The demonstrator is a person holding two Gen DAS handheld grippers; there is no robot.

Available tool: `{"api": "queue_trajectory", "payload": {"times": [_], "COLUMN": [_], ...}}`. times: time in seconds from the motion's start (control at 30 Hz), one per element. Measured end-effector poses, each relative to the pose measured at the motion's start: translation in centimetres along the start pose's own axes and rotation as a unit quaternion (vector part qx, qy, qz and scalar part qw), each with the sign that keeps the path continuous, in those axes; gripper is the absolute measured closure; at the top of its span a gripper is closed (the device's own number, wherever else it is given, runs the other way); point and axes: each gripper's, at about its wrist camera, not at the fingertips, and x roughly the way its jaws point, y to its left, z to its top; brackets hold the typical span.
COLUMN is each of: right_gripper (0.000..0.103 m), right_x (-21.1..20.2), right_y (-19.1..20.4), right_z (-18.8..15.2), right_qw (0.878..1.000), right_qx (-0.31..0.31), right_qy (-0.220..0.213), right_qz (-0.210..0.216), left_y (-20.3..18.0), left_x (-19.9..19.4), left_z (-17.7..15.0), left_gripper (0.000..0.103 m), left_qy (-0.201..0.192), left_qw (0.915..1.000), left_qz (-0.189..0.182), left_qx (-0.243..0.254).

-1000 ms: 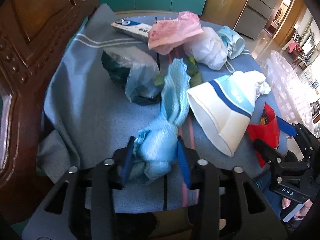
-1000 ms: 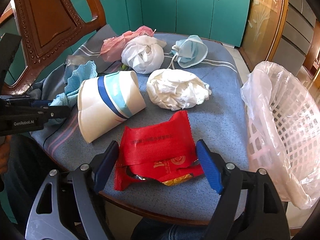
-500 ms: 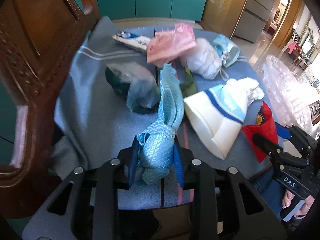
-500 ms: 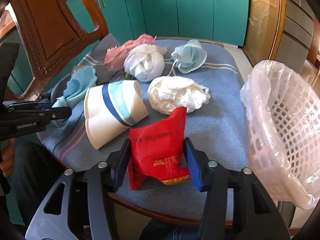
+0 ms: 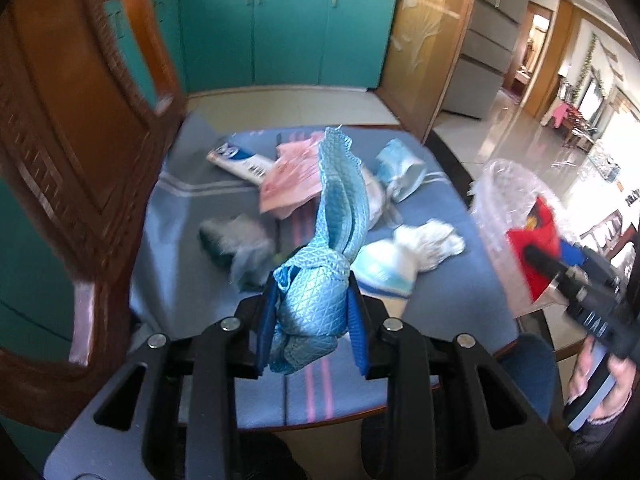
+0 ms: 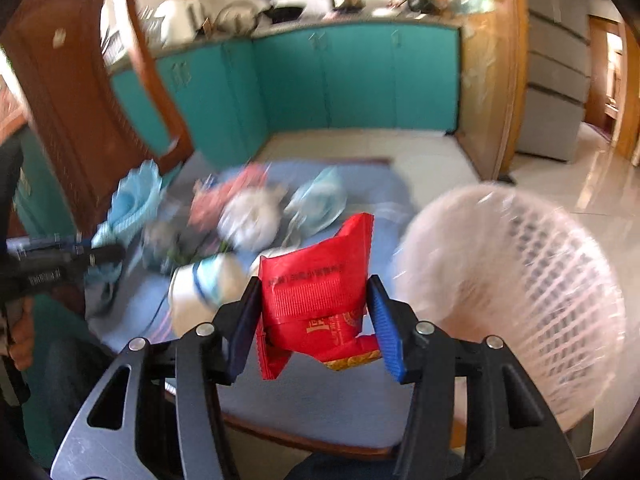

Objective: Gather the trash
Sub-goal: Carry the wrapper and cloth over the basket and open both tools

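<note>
My left gripper [image 5: 312, 316] is shut on a light blue textured cloth [image 5: 324, 264] and holds it above the blue tablecloth [image 5: 188, 280]; its tail stands up. My right gripper [image 6: 316, 320] is shut on a red snack wrapper [image 6: 316, 292] and holds it in the air beside the white lattice basket [image 6: 532, 292], which is lined with a clear bag. The right gripper with the wrapper [image 5: 532, 236] shows in the left wrist view in front of the basket [image 5: 508, 200]. The left gripper with the cloth [image 6: 132, 204] shows in the right wrist view.
On the cloth lie a paper cup [image 5: 384, 272], a white crumpled wad [image 5: 428, 240], a face mask [image 5: 400, 168], a pink bag [image 5: 288, 184], a flat carton [image 5: 240, 160] and a grey-green bag [image 5: 236, 244]. A carved wooden chair back [image 5: 60, 152] stands at left.
Both grippers have risen off the table with their loads. The right gripper has swung the red wrapper toward the basket. The left has lifted the blue cloth clear.
</note>
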Motion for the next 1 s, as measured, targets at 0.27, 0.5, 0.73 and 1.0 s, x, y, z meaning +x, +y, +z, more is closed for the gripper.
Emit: {"api": "queue_trajectory", "payload": {"times": [0.27,0.5,0.73,1.0], "right_gripper": [0.050,0.050,0.050,0.050], "right_x": [-5.0,-7.2,-8.6,-7.3], "right_y": [-7.9,-12.7,-14.9,-14.8], "right_z": [0.8,-1.5,-3.2,-3.0], "right_qw": [0.992,0.982,0.976,0.979], "right_qx": [0.065,0.122,0.142,0.139], "right_qy": [-0.049,-0.050,-0.039,-0.033], "right_qz": [-0.094,-0.133,-0.160,-0.144], "left_y": [-7.4,-18.4,-26.3,-22.4], "left_x": [1.6,5.8,9.2,6.5], "left_z": [3.3,5.7,5.7,6.1], "left_gripper": [0.070,0.070,0.051,0.030], "left_qy": [-0.011,0.018,0.050,0.001], "left_qw": [0.9960,0.9795,0.9626,0.9804], "left_qz": [-0.070,-0.160,-0.204,-0.130], "left_qx": [0.055,0.121,0.171,0.148]}}
